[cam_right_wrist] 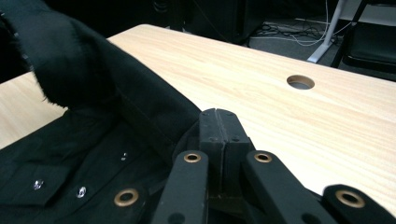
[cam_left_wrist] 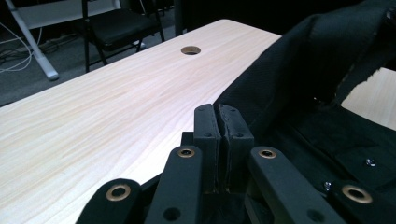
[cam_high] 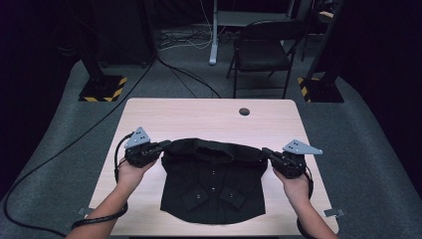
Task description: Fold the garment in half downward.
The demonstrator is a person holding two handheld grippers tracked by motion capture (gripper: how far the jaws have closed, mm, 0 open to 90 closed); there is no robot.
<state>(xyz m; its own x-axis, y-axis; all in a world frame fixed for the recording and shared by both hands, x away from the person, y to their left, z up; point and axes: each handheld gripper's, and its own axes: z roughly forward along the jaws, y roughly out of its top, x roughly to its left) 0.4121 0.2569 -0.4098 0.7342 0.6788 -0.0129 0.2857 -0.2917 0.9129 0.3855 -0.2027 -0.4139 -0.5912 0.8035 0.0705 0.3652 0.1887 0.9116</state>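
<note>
Black shirt (cam_high: 211, 181), one, lies mid-table (cam_high: 199, 112); two grippers pinch its far fold, left gripper (cam_high: 166, 145) and right gripper (cam_high: 265, 152). Left gripper view: jaws pressed together on cloth, one hole (cam_left_wrist: 190, 50) far. Right gripper view: jaws clamped on cloth, three snaps (cam_right_wrist: 81, 191).

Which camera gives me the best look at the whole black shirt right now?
The high view: the black shirt lies front up on the table, hem to collar visible. The left gripper view and right gripper view show just close-up folds and snaps.
</note>
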